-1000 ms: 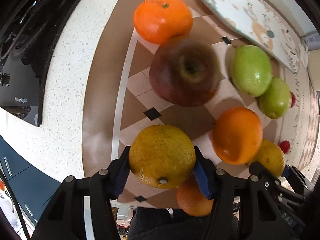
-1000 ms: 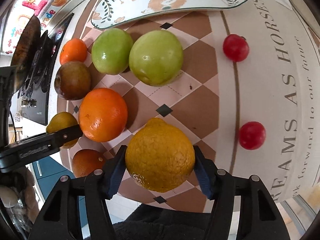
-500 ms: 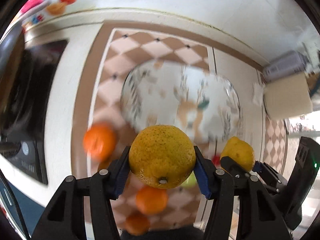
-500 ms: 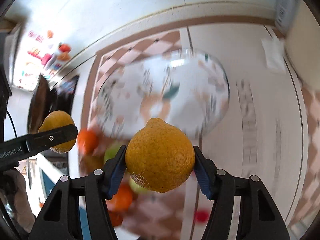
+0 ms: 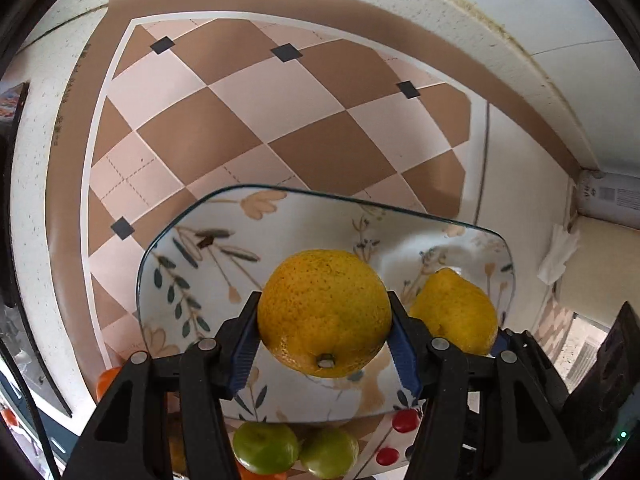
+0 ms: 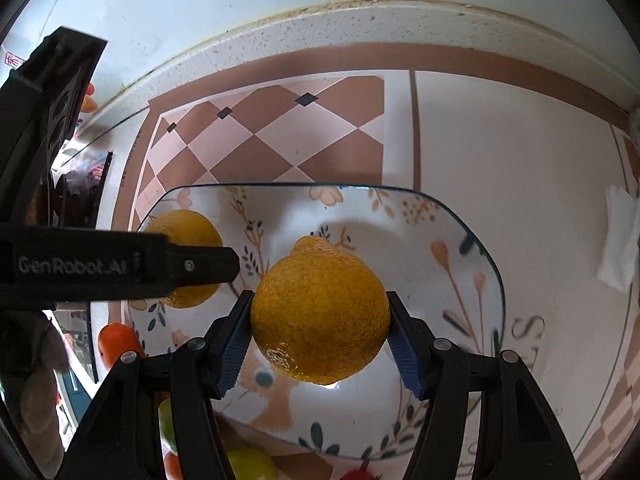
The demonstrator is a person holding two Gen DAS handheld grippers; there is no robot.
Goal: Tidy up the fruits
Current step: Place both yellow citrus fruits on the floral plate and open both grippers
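Observation:
My left gripper (image 5: 324, 308) is shut on a speckled yellow orange (image 5: 324, 320), its stem end facing the camera, above the left half of the flowered plate (image 5: 192, 264). My right gripper (image 6: 320, 304) is shut on a knobbed yellow citrus (image 6: 320, 320) above the plate's (image 6: 440, 240) middle. Each view shows the other gripper's fruit beside it: the knobbed citrus (image 5: 456, 312) to the right, the yellow orange (image 6: 184, 240) to the left, behind the left gripper's finger (image 6: 200, 266). Both fruits hang over the plate; I cannot tell whether they touch it.
Loose fruit lies on the checked mat (image 5: 240, 120) in front of the plate: two green fruits (image 5: 266, 446), small red ones (image 5: 402, 420), an orange (image 6: 118, 340). A crumpled tissue (image 6: 620, 248) lies to the right. The wall runs close behind the mat.
Both grippers have carried their fruit away from the loose fruit on the mat and forward over the plate. The grips have not changed.

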